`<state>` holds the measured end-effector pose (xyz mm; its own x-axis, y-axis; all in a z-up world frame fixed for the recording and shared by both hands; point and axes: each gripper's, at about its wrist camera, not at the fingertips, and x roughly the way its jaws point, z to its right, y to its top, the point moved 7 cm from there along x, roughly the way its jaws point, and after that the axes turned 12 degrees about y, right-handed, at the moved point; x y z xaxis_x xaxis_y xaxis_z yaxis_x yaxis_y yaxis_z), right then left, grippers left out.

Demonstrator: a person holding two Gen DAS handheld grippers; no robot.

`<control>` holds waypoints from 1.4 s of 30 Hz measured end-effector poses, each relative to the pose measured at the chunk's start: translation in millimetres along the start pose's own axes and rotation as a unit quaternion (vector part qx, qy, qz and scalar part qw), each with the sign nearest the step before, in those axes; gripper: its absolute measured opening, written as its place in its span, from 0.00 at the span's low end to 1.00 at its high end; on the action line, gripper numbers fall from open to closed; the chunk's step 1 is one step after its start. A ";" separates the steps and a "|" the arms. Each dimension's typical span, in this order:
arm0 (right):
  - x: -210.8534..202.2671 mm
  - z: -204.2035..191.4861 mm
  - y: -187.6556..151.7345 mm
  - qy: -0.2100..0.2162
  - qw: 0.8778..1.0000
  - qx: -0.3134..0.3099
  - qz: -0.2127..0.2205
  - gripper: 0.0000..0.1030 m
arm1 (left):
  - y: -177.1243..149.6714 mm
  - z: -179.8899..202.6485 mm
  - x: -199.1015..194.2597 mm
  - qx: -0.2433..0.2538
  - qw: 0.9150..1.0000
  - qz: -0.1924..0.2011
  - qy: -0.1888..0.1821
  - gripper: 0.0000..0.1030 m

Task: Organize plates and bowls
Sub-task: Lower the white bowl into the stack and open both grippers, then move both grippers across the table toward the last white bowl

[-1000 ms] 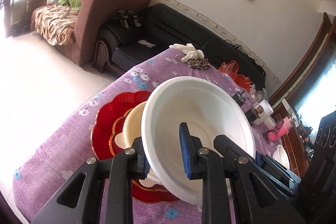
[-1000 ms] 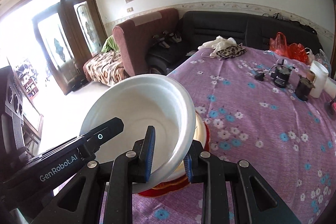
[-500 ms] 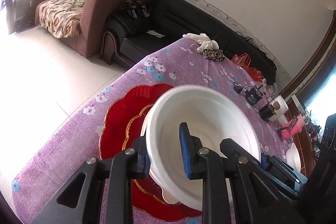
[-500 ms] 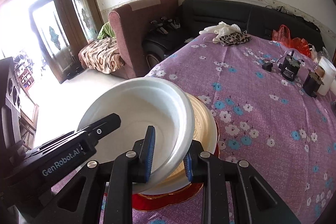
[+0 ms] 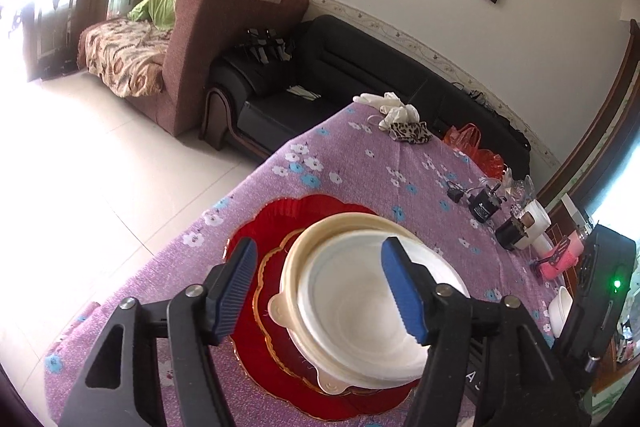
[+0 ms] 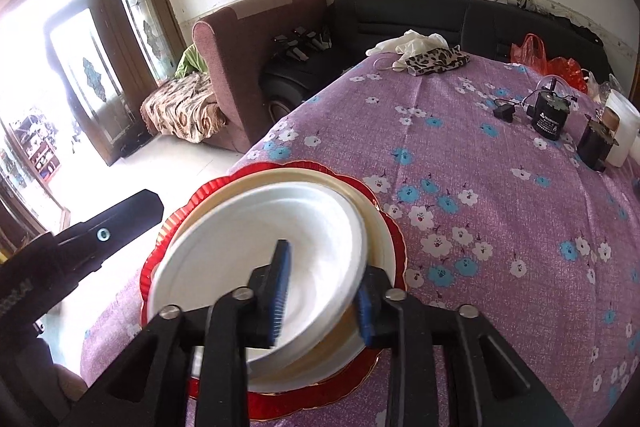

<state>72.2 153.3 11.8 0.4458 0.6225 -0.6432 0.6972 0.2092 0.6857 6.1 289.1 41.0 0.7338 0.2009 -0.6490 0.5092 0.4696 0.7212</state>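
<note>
A white bowl (image 5: 360, 303) rests inside a cream bowl (image 5: 344, 223), which sits on a red scalloped plate (image 5: 276, 223) on the purple floral tablecloth. My left gripper (image 5: 320, 291) is open, its jaws wide apart on either side of the white bowl's near rim, touching nothing. In the right wrist view the white bowl (image 6: 256, 247) lies in the cream bowl (image 6: 380, 227) on the red plate (image 6: 396, 231). My right gripper (image 6: 322, 295) has its jaws partly open astride the white bowl's rim. The left gripper's body shows at left.
The table (image 6: 500, 211) carries a leopard-print cloth (image 6: 436, 59), black motors (image 6: 548, 115), a white cup (image 6: 620, 131) and red bags (image 6: 560, 67) at the far side. A small white bowl (image 5: 560, 311) stands at the right. Sofas stand beyond the table edge.
The white bowl has come down from a tilted hold into the cream bowl. My left gripper has opened wide and let go of the rim. My right gripper's jaws have widened.
</note>
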 end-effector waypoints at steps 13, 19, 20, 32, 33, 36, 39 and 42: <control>-32.6 -8.5 11.2 -0.008 0.998 0.000 0.057 0.73 | 10.6 0.7 -46.9 0.022 0.997 0.067 0.029 0.79; -61.5 -5.2 7.1 -0.014 0.997 0.003 0.080 0.74 | 7.1 3.2 -64.6 0.033 0.995 0.083 0.035 0.81; -67.3 -4.4 5.8 -0.015 0.996 0.003 0.084 0.74 | 6.3 3.9 -67.7 0.034 0.995 0.086 0.037 0.81; -150.8 23.3 -23.7 -0.031 0.988 0.023 0.147 0.82 | -10.0 39.7 -114.3 0.078 0.986 0.138 0.053 0.92; -157.7 28.1 -26.0 -0.033 0.988 0.027 0.150 0.82 | -12.8 44.6 -117.5 0.083 0.985 0.140 0.052 0.92; -180.7 45.4 -36.8 -0.041 0.985 0.041 0.163 0.83 | -21.2 58.5 -125.5 0.098 0.983 0.144 0.050 0.92; -203.9 65.6 -47.6 -0.050 0.982 0.055 0.176 0.83 | -29.8 75.5 -131.9 0.115 0.981 0.149 0.049 0.92; -230.3 89.1 -60.3 -0.065 0.978 0.069 0.188 0.84 | -40.0 93.3 -137.6 0.134 0.978 0.153 0.044 0.92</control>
<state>-22.4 -69.8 88.2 0.7466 0.5332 -0.3979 0.5348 -0.1252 0.8357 -73.3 162.4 124.0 0.8349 0.3753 -0.4027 0.3804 0.1354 0.9149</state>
